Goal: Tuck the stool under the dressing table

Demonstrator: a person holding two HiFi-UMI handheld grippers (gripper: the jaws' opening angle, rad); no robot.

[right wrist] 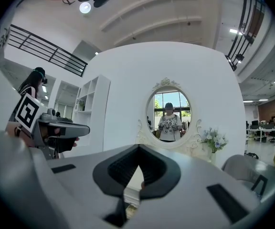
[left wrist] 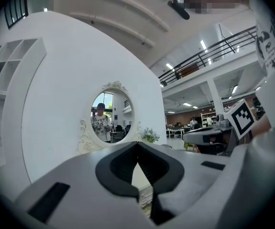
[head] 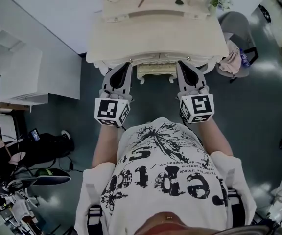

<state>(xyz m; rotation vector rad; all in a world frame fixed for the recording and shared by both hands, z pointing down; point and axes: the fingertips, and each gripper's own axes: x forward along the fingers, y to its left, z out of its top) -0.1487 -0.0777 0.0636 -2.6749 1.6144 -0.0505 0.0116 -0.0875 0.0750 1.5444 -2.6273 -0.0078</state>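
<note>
The stool point(head: 155, 72) shows only as a cream carved front edge poking out from under the dressing table point(head: 131, 43), right between the two grippers; the rest of it is hidden beneath the tabletop.

Closest in, the person in a white printed shirt point(head: 165, 175) stands facing the table with both forearms stretched forward. The left gripper point(head: 125, 66) and the right gripper point(head: 182, 65) reach out side by side, their marker cubes towards the person and their tips up at the table's front edge, one just either side of the stool's visible edge. In each gripper's own view the dark pads meet at the tips, so both pairs of jaws are closed together with nothing clamped between them. Through the narrow slit nearer each camera only a sliver of cream carving shows. Whether the tips actually touch the stool cannot be told.

Beyond them the cream tabletop spreads out with a few small items at its back. An oval mirror point(right wrist: 168, 113) in a scrolled frame rises there against the white wall, and a small bunch of flowers point(right wrist: 214, 140) stands to its right. To the table's right is a grey chair point(head: 236, 26) with a pink cloth point(head: 230, 61) over it. Off to the left, well apart, stands a white shelf unit point(head: 18, 72), and a black bag point(head: 48, 148) lies on the dark floor.
</note>
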